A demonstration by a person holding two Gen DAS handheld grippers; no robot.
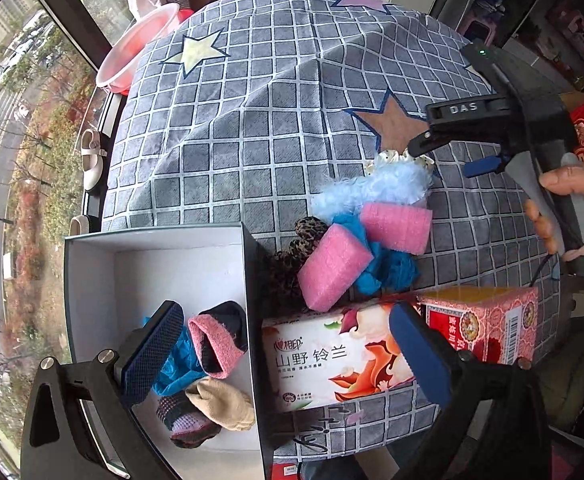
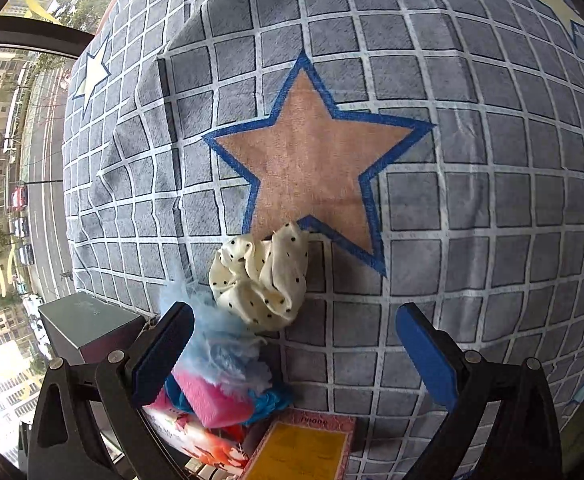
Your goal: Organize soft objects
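A white open box (image 1: 91,280) at the lower left holds a pink-and-black sock (image 1: 219,340), a beige sock (image 1: 223,400), a blue plastic piece (image 1: 175,364) and a knitted item (image 1: 183,420). My left gripper (image 1: 287,352) hangs open above the box's right wall. Beside the box lies a pile: two pink foam blocks (image 1: 332,268), a blue cloth (image 1: 392,268), a leopard scrunchie (image 1: 308,232), a light blue fluffy piece (image 1: 376,190) and a cream dotted scrunchie (image 2: 259,284). My right gripper (image 2: 296,356) is open just above the dotted scrunchie, also seen as the right gripper (image 1: 444,152).
A tissue box (image 1: 332,356) and a red carton (image 1: 484,320) sit near the front edge of the checked star-print cloth (image 1: 271,100). A pink basin (image 1: 139,44) and shoes (image 1: 91,156) lie by the window at left. A hand (image 1: 572,200) holds the right gripper.
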